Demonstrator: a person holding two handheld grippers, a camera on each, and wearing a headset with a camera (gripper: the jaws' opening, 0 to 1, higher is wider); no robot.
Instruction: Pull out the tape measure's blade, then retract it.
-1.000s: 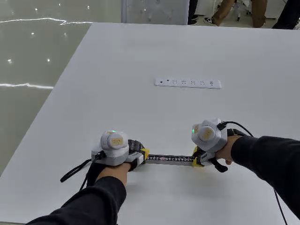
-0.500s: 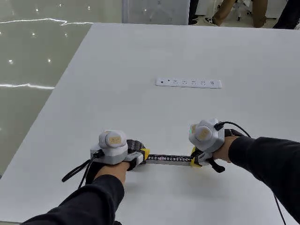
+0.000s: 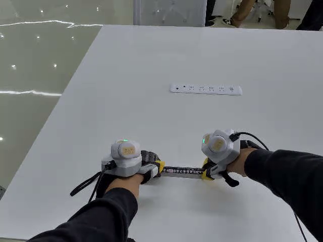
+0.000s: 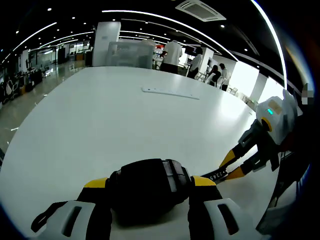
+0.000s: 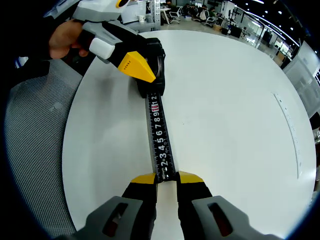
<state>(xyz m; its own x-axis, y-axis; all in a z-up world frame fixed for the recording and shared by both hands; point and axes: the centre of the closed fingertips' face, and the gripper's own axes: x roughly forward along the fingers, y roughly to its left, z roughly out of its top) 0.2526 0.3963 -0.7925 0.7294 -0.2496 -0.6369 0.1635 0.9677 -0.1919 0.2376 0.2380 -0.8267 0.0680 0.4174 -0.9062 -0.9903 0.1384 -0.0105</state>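
two grippers share the work near the table's front edge; the left gripper (image 3: pixel 153 167) has its jaws closed round the black tape measure case (image 4: pixel 147 186), pinning it on the white table (image 3: pixel 151 60); the right gripper (image 5: pixel 162 179) pinches the tip of the blade (image 5: pixel 159 132) between its yellow-tipped jaws; a short stretch of blade lies flat between them, so i judge the pull-out is in hand or the retract is near its end, though a single moment can't settle which; the next move calls for straight, level travel along the blade's line, right jaws tight so the spring doesn't snap it home, left keeping the case from sliding; a white power strip (image 3: pixel 206 89) lies well apart up the table, off the blade's line; nothing stands in the way; people (image 4: pixel 173 52) stand beyond the far end.
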